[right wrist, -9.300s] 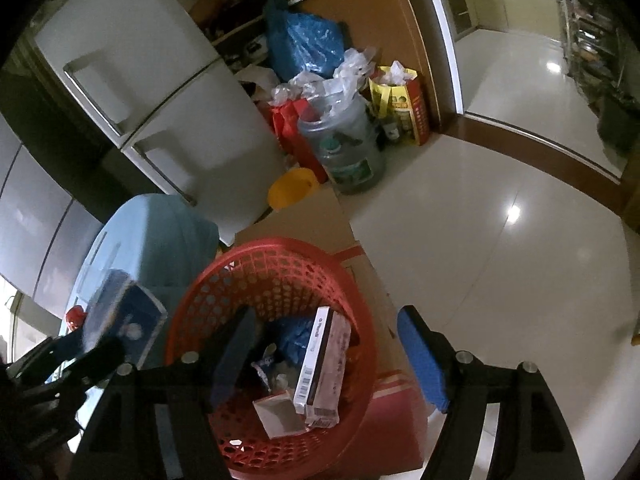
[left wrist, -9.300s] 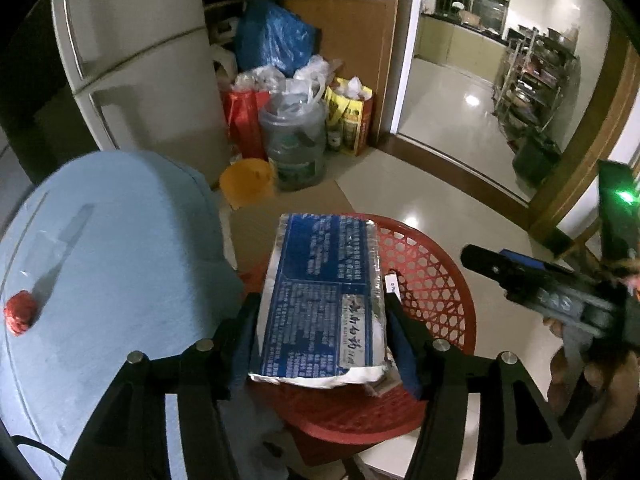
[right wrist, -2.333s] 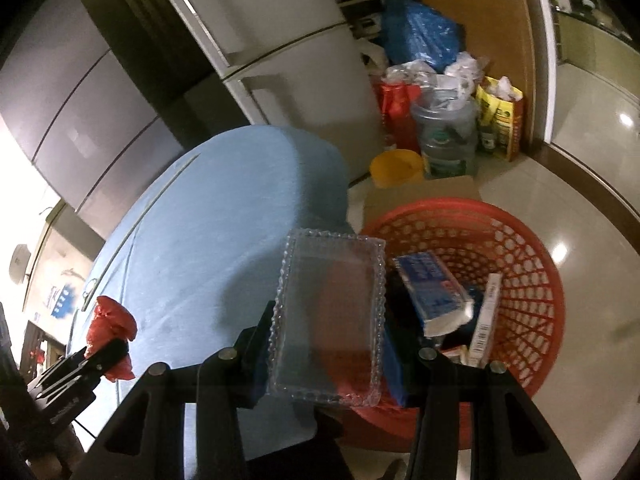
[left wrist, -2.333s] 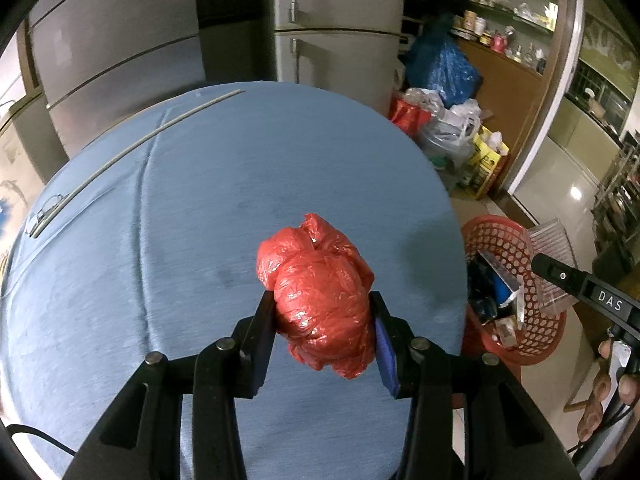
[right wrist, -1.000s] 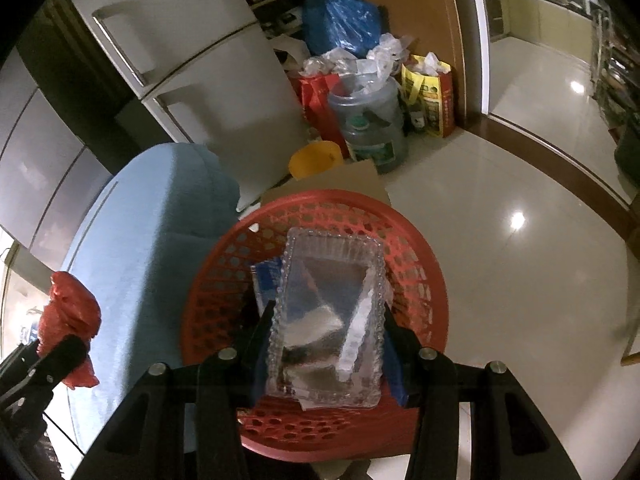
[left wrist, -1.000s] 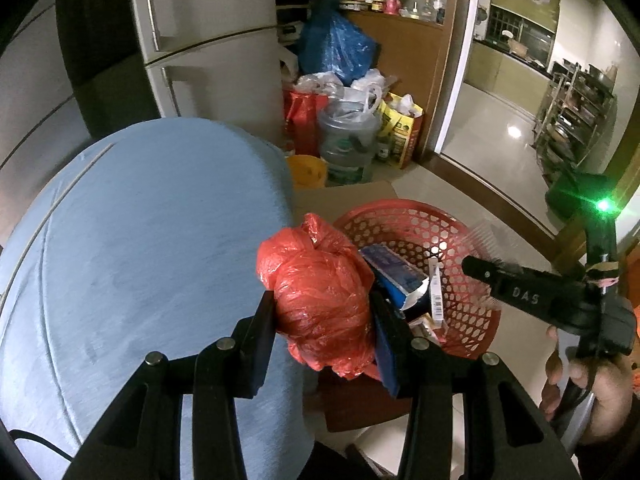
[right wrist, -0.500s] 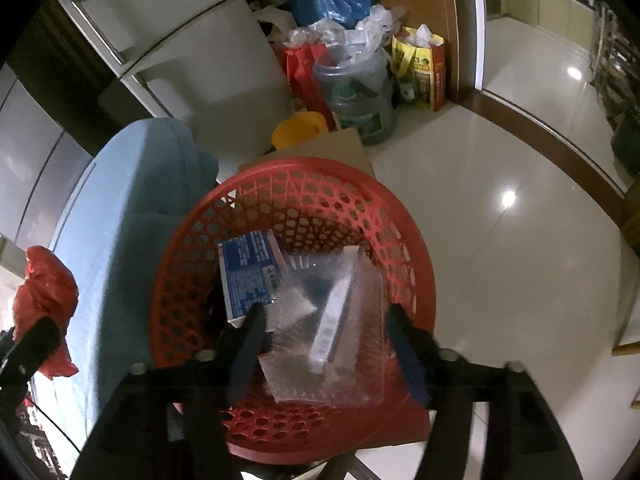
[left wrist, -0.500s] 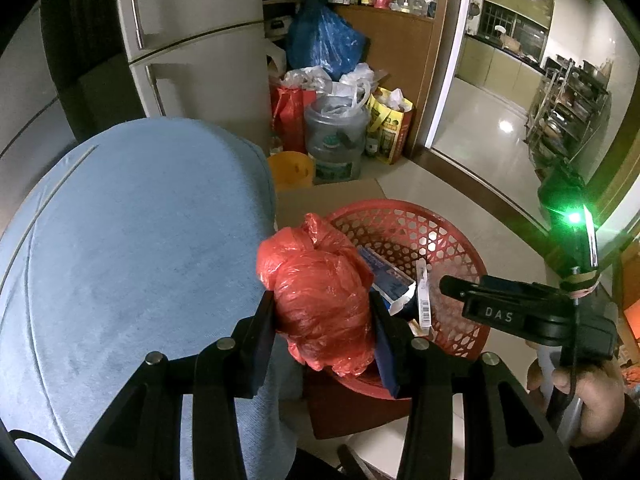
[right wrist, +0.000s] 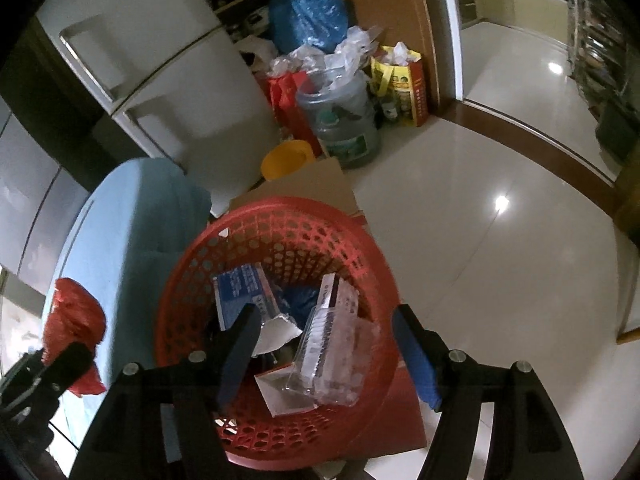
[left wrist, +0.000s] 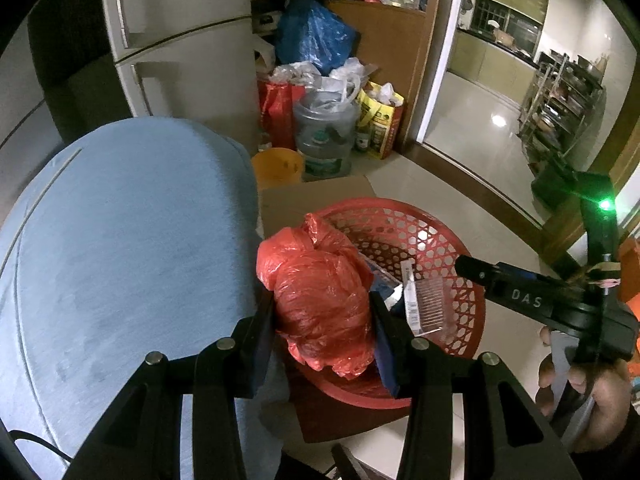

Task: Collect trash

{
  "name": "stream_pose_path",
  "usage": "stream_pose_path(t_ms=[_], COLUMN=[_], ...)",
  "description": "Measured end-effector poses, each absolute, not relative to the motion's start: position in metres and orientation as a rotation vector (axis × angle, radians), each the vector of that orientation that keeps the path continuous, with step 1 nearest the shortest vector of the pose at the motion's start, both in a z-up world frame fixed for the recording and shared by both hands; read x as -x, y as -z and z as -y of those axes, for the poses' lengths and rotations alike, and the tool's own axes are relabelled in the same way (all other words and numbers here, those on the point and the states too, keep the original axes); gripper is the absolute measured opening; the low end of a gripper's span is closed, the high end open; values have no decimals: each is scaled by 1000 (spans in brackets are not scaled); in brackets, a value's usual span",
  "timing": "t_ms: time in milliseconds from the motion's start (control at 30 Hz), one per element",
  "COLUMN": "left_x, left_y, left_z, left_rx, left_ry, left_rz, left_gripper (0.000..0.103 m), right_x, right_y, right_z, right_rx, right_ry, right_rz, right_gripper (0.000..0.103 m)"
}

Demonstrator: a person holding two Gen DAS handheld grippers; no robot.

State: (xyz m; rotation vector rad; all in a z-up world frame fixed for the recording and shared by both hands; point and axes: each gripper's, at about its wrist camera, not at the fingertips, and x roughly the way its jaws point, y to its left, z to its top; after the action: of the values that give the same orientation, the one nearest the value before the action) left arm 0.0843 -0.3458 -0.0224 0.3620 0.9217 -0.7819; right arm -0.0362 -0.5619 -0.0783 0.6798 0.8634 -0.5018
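A crumpled red plastic bag (left wrist: 320, 300), glossy and knotted into a lumpy ball, is clamped between the blue pads of the left tongs (left wrist: 322, 330). It is held at the edge of the worktop (left wrist: 120, 248), a rounded top covered in pale blue cloth with a soft matte nap, and above the near rim of the basket (right wrist: 280, 236).

The basket is round, of red plastic, its wall pierced by a lattice of round holes, and it rests on a flat cardboard box (right wrist: 304, 184) on the glossy tiled floor (right wrist: 500, 240). Inside it are seen a blue printed packet (right wrist: 240, 292), a slim white carton (right wrist: 338, 296) and a clear ribbed plastic tray (right wrist: 336, 356), lying tilted among the other litter.

The right tongs (right wrist: 326, 354) are poised over the basket with their jaws opening; the tray lies below and between the pads, untouched by them. In the left view the tongs are gripped from below by a hand (left wrist: 584, 400).

Beyond the basket a yellow tub (right wrist: 288, 158) and a translucent water jug (right wrist: 344, 120) are set on the floor.
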Motion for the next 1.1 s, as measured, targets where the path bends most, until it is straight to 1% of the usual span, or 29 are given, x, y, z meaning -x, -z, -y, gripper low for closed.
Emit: stream_pose_path(t_ms=[200, 300, 333, 433, 467, 533, 867, 967, 1100], left_x=[-84, -84, -84, -82, -81, -81, -85, -87, -88], left_y=[33, 39, 42, 46, 45, 45, 34, 25, 11], left_z=[368, 378, 382, 384, 384, 383, 360, 347, 327], left_rx=[-395, -400, -410, -422, -424, -424, -390, -373, -347], left_ry=[831, 849, 860, 862, 856, 850, 819, 803, 770], left_rz=[-974, -1002, -1023, -1033, -1029, -1030, -1016, -989, -940], left_gripper=[47, 48, 51, 65, 67, 69, 70, 72, 73], right_x=[47, 52, 54, 58, 59, 61, 54, 50, 44], right_y=[77, 77, 77, 75, 74, 73, 64, 58, 51], right_z=[570, 574, 575, 577, 578, 580, 562, 551, 532], right_rx=[-703, -712, -715, -718, -719, -720, -688, -669, -633], right_ry=[525, 537, 542, 552, 556, 559, 533, 526, 504], right_rz=[-849, -846, -844, -837, -833, -829, -827, -824, -830], right_gripper=[72, 72, 72, 72, 72, 72, 72, 75, 75])
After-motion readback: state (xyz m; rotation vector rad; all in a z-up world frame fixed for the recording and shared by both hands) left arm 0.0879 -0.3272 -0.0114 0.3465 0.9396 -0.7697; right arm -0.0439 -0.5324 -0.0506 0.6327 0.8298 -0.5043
